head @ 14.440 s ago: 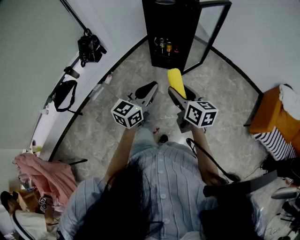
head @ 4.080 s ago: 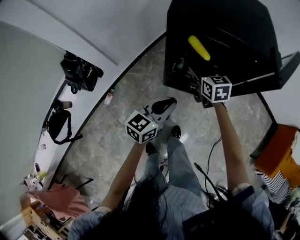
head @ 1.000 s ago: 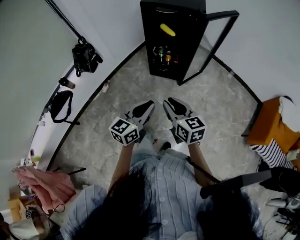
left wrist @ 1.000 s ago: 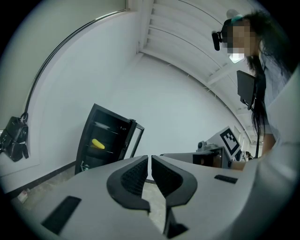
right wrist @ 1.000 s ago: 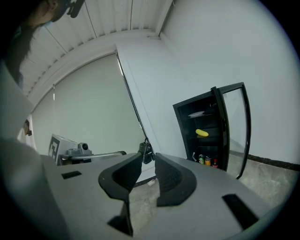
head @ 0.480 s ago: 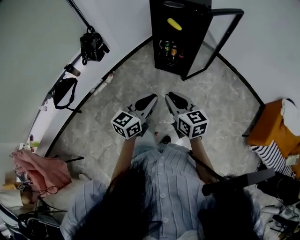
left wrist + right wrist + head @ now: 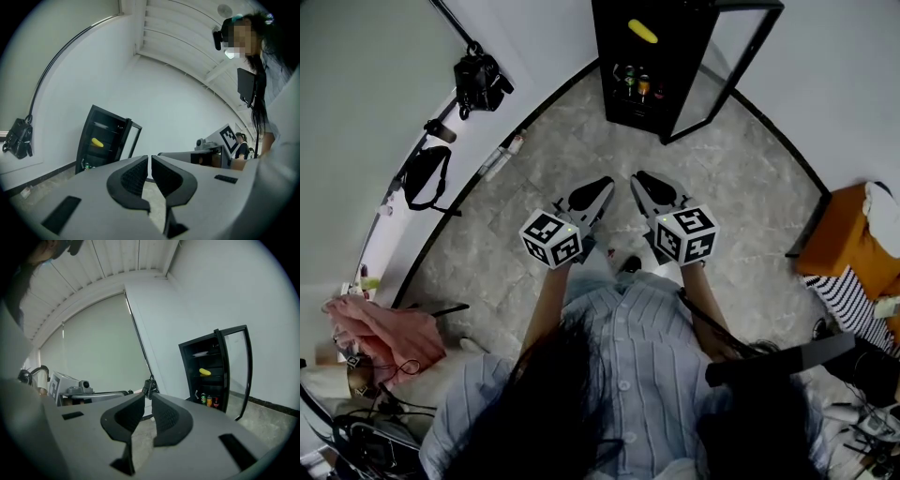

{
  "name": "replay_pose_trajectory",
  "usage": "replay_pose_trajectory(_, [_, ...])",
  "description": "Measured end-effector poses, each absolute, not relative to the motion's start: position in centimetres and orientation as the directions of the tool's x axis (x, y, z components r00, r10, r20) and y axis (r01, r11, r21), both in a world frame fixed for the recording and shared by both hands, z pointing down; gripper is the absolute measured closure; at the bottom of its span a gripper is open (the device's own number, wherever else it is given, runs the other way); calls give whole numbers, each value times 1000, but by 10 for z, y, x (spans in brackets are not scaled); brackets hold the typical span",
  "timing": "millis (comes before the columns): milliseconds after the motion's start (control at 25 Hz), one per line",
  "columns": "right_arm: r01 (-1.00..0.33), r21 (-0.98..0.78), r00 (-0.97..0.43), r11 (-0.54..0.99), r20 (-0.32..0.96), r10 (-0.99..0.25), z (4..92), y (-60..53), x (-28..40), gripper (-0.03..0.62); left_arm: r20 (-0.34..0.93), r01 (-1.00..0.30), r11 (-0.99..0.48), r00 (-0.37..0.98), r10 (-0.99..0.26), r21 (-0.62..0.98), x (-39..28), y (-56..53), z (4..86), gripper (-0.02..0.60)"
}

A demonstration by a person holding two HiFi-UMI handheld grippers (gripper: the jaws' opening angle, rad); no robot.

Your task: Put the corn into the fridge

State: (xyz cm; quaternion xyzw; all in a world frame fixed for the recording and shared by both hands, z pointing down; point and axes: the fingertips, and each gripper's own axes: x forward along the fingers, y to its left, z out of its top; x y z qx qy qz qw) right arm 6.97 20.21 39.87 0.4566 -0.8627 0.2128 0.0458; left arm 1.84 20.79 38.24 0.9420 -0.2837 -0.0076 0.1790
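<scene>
The yellow corn (image 7: 642, 31) lies on an upper shelf of the black fridge (image 7: 623, 98), whose glass door (image 7: 727, 56) stands open to the right. Both grippers hover over the stone floor, well short of the fridge. My left gripper (image 7: 600, 189) is shut and empty. My right gripper (image 7: 643, 180) has its jaws closing the last bit, pressed together with nothing between them. The corn (image 7: 97, 142) shows far off in the left gripper view, and the corn (image 7: 204, 372) likewise in the right gripper view.
Drink cans (image 7: 636, 82) stand on the fridge's bottom shelf. A black camera (image 7: 483, 75) and a bag (image 7: 427, 178) hang on the left wall. An orange seat (image 7: 853, 234) is at the right, pink cloth (image 7: 380, 328) at the lower left.
The corn, once held in my right gripper, now lies in the fridge. Both grippers have drawn back from the fridge. Over the last second they shifted only slightly.
</scene>
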Motion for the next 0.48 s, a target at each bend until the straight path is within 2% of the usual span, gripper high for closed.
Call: replay_pose_trajectory(480, [-826,-346,-546,446,291,-786,403,199,81,539,85,-523,-781,844,-529,341,17,206,380,568])
